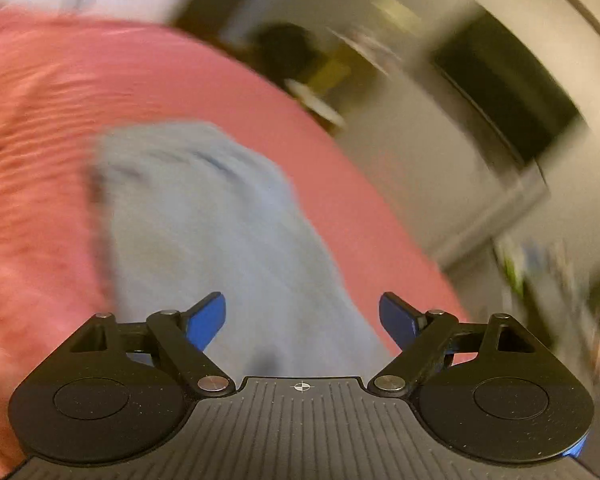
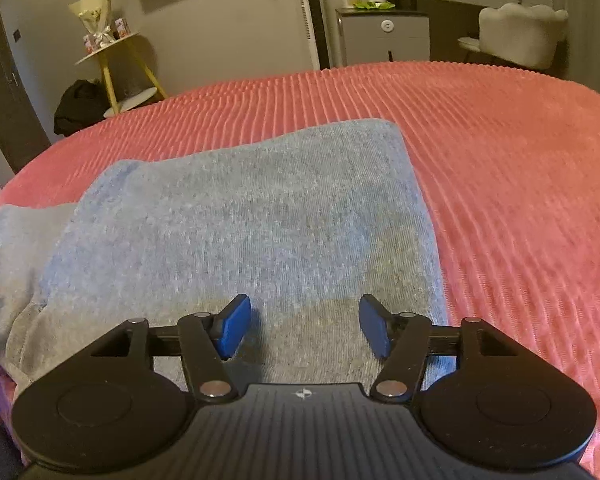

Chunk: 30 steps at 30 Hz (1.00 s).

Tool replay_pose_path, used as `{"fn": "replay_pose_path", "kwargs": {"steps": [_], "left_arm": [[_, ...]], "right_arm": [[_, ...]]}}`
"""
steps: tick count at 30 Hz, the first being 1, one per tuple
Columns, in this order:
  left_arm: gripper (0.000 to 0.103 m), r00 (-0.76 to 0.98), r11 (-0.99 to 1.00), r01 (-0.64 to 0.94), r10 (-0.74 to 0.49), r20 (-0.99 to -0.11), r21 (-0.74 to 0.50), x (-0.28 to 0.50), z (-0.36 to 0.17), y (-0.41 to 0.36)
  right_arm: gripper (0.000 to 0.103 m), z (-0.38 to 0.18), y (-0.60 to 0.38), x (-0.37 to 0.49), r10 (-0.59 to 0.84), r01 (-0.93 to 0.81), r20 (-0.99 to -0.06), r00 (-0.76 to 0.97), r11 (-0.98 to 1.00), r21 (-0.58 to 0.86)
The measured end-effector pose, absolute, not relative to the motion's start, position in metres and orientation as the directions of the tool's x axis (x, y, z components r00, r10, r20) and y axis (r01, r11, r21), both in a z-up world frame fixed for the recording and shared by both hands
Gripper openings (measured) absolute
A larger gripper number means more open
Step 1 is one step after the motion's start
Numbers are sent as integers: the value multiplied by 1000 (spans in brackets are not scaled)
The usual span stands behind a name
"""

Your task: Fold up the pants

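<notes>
The grey-blue pants (image 2: 260, 216) lie folded into a broad rectangle on the pink ribbed bedspread (image 2: 500, 160). A lighter grey part bunches at the left edge (image 2: 4, 248). My right gripper (image 2: 305, 326) is open and empty, just above the near edge of the pants. In the blurred left wrist view the pants (image 1: 212, 220) stretch away ahead on the bedspread (image 1: 40, 120). My left gripper (image 1: 302, 322) is open and empty above their near end.
Beyond the bed stand a yellow side table (image 2: 112, 60) with a bouquet, a dark bag (image 2: 78, 106) on the floor, a grey cabinet (image 2: 384, 36) and a pale chair (image 2: 520, 36). A dark screen (image 1: 508, 96) hangs on the wall.
</notes>
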State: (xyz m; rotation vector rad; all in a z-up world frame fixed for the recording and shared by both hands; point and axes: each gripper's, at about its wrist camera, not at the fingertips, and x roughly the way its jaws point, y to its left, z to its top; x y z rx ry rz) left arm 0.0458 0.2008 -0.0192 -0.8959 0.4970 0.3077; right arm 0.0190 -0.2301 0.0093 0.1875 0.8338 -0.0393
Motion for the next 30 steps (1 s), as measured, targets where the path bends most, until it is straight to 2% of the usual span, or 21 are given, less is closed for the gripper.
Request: {"fn": "replay_pose_path", "kwargs": {"steps": [3,7,11,13,15,16,19,20,22,25,27,28,29,30], "left_arm": [[87,824,455,-529,75,-561,-716,29,-40,262],[85,786,358,-577,-1,-619,-734,25,-77,302],[86,845,330,-463,-116,-522,-823,37,-93,308],[87,837,384,-449,-134,-530,-807,55,-96,305],[82,822,432,-459,-126,-556,-776,72,-99,308],[75,817,444,-466,-117,-565,-766,79,-94,308],[33,797,518,-465,-109,-595,-718,88,-83,302],[25,808,555,-436,-105,-580,-708,87,-80,302],[22,861,643,-324,-102,-498,-694,75,-63,292],[22,915,726,-178,-126,-383,-664,60,-41,276],[29,927,722,-147,-138,-348,-676,58,-39,272],[38,924,707,-161,-136,-356,-689,61,-42,273],[52,914,687,-200,-126,-386,-698,60,-48,274],[57,894,662,-258,-112,-434,-704,64,-54,277]], "right_arm": [[68,8,-228,21,52,101,-737,674,982,161],[74,4,-225,30,63,89,-737,672,982,165],[78,1,-223,32,68,79,-735,674,983,163],[81,1,-222,33,68,74,-736,674,985,159],[81,0,-221,33,63,69,-737,673,987,148],[82,0,-221,33,62,68,-738,672,987,145],[82,-1,-221,32,61,68,-736,674,987,144],[82,-1,-222,32,62,68,-736,675,987,145],[82,-1,-223,32,62,68,-735,675,987,145],[82,-1,-227,31,66,69,-732,678,986,152],[82,-1,-228,31,70,70,-728,681,985,161],[82,0,-229,31,72,72,-728,682,984,164],[82,0,-230,31,73,73,-727,683,983,167],[82,0,-230,31,74,73,-726,683,983,169]]}}
